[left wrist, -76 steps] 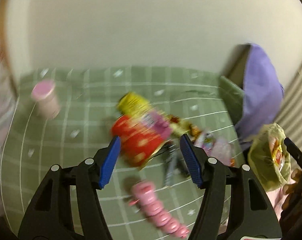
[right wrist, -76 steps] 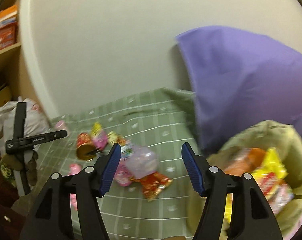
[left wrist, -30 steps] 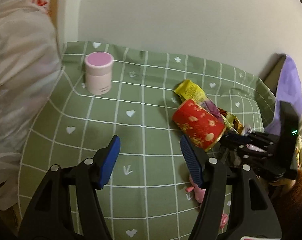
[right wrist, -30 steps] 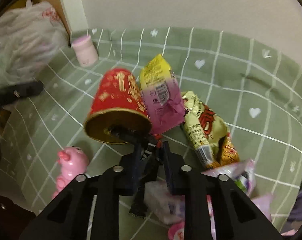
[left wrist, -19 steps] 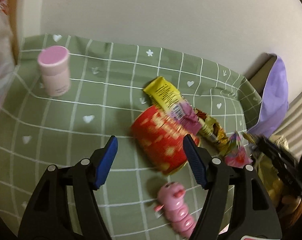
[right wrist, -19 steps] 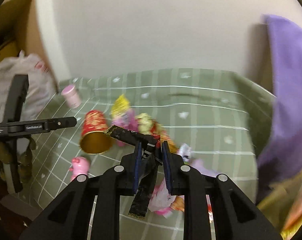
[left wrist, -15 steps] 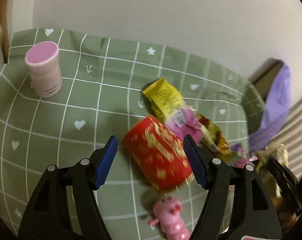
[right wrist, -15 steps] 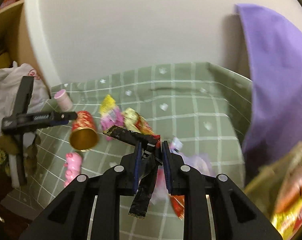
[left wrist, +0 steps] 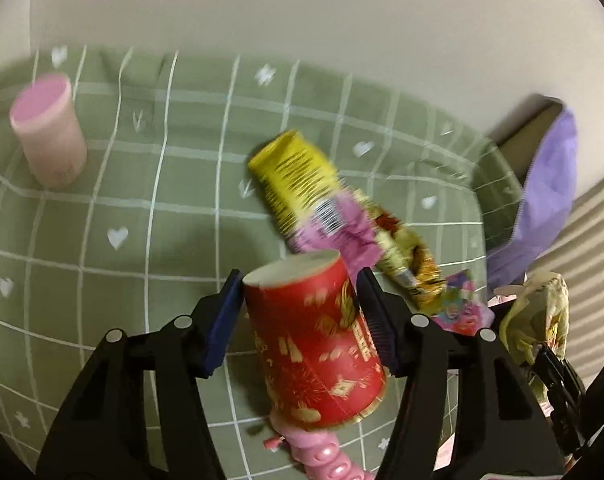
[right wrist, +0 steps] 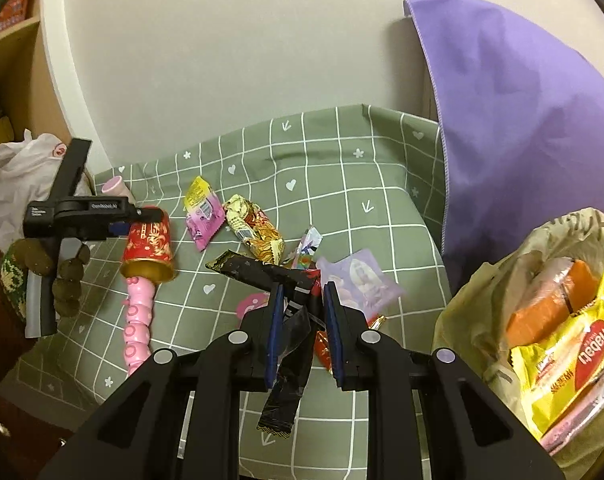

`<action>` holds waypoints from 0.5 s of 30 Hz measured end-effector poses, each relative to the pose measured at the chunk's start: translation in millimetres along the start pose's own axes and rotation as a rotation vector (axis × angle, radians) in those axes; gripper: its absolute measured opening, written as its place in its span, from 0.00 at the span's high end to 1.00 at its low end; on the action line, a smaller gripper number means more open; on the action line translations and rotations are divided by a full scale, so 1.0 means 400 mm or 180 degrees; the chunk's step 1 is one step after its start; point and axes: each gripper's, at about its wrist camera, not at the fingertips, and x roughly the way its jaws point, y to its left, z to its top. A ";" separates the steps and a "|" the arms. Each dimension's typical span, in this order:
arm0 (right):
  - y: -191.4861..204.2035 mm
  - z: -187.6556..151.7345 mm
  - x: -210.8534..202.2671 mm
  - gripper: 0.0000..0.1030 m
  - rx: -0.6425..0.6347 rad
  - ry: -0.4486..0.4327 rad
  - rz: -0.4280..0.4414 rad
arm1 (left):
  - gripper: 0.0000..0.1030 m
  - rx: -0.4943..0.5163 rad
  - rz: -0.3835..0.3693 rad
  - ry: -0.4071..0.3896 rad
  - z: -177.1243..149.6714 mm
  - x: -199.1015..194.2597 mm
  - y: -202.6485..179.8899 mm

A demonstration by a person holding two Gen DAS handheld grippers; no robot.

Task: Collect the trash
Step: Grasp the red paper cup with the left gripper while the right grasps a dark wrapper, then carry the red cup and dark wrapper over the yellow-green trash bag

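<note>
Red paper cup (left wrist: pixel 315 344) sits between the blue pads of the left hand-held gripper (left wrist: pixel 298 320), which pinch its sides. The right hand-held gripper (right wrist: pixel 300 332) is nearly closed on a black wrapper (right wrist: pixel 286 364), the trash bag (right wrist: pixel 497 320) to its right.

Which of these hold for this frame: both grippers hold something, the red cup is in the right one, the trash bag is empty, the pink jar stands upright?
1. Both grippers hold something. True: the left gripper grips the red paper cup, the right gripper the black wrapper.
2. The cup is in the right gripper. False: it is in the left.
3. The trash bag is empty. False: it holds packets.
4. The pink jar stands upright. True.
</note>
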 end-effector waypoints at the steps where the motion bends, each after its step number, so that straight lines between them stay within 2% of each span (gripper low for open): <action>1: 0.003 0.001 -0.003 0.80 -0.0012 -0.0011 -0.0005 | 0.47 0.0061 0.0013 -0.0064 0.001 -0.015 -0.010; 4: 0.014 -0.004 -0.027 0.80 -0.0075 -0.0075 -0.0037 | 0.48 0.0291 0.0052 -0.0311 0.001 -0.070 -0.048; 10: 0.017 -0.001 -0.073 0.80 -0.0088 -0.0212 -0.0092 | 0.48 0.0729 0.0133 -0.0644 -0.009 -0.153 -0.144; 15: 0.002 0.024 -0.138 0.80 -0.0091 -0.0432 -0.0215 | 0.48 0.1091 -0.0016 -0.0943 -0.002 -0.236 -0.255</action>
